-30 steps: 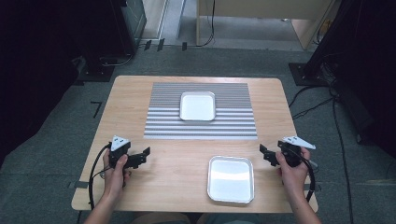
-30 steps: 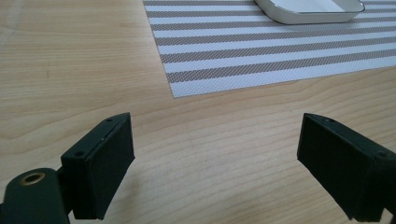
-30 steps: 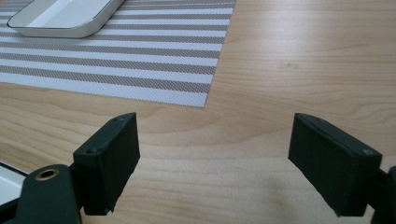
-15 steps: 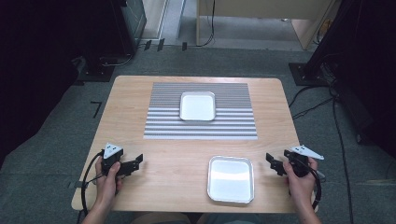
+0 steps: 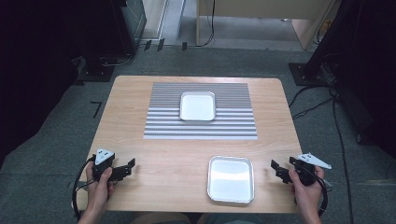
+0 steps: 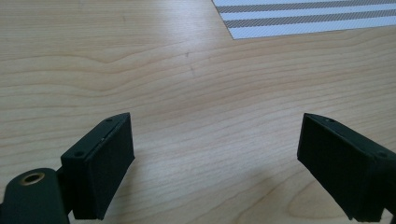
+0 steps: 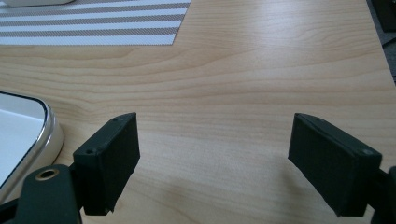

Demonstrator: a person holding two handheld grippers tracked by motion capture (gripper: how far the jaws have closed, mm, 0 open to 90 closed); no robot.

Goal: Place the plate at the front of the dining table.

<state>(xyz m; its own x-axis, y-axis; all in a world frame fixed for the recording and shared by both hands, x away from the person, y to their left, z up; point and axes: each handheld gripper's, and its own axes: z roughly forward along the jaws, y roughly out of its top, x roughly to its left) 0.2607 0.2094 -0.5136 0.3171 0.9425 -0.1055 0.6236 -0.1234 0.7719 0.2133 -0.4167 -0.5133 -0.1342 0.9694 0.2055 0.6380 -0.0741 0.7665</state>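
Note:
My left gripper [image 5: 128,168] rests low over the bare wood near the table's front left, held in a hand, jaws open and empty. In the left gripper view the left gripper [image 6: 215,128] frames plain wood, with a corner of the striped mat [image 6: 303,16] ahead. My right gripper [image 5: 277,170] sits at the front right, open and empty, just right of a shiny metal tray [image 5: 230,178]. The right gripper [image 7: 212,123] has that tray's rim [image 7: 46,128] beside its left jaw. A smaller white tray [image 5: 197,105] lies on the striped mat [image 5: 201,126].
The wooden table [image 5: 140,107] stands on grey carpet. Cables [image 5: 322,109] run across the floor to the right, and dark equipment lines both sides. The table's right edge [image 7: 380,51] is close to the right gripper.
Both grippers have drawn back toward the table's front edge and slightly outward. Their jaws stay open.

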